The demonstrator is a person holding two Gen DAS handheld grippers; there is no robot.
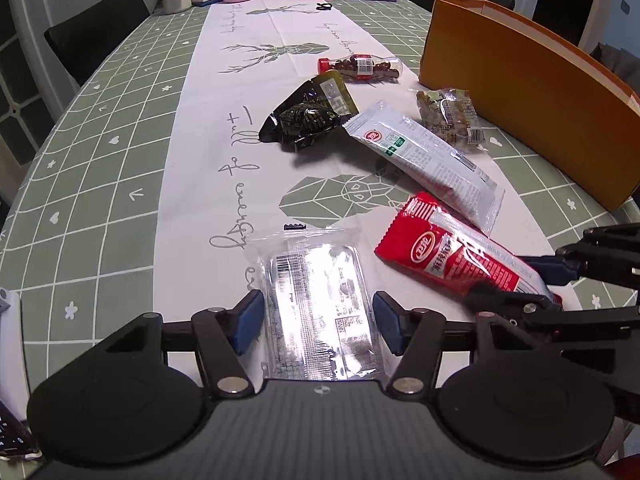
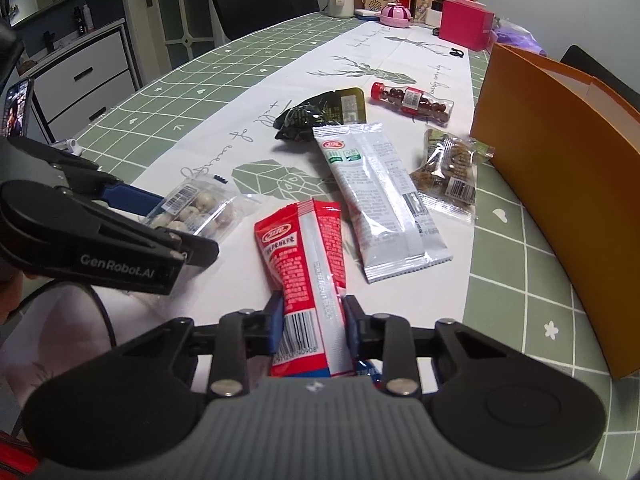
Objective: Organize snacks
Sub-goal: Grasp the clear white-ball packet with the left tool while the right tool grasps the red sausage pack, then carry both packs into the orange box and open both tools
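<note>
left gripper [image 1: 319,322] tilted down at table, pads astride clear packet [image 1: 316,300], not visibly pressing | right gripper [image 2: 313,322] tilted down, clamped on red packet's [image 2: 306,248] near end | red packet just right of clear packet | white packet [image 2: 380,196], nut bag [image 2: 450,170] between red packet and orange box [image 2: 560,184]

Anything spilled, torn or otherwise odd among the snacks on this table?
Nothing spilled or torn. The snacks lie scattered at mixed angles beside the orange box: the bottle of chocolate balls lies on its side, and the white packet overlaps the black packet.
</note>
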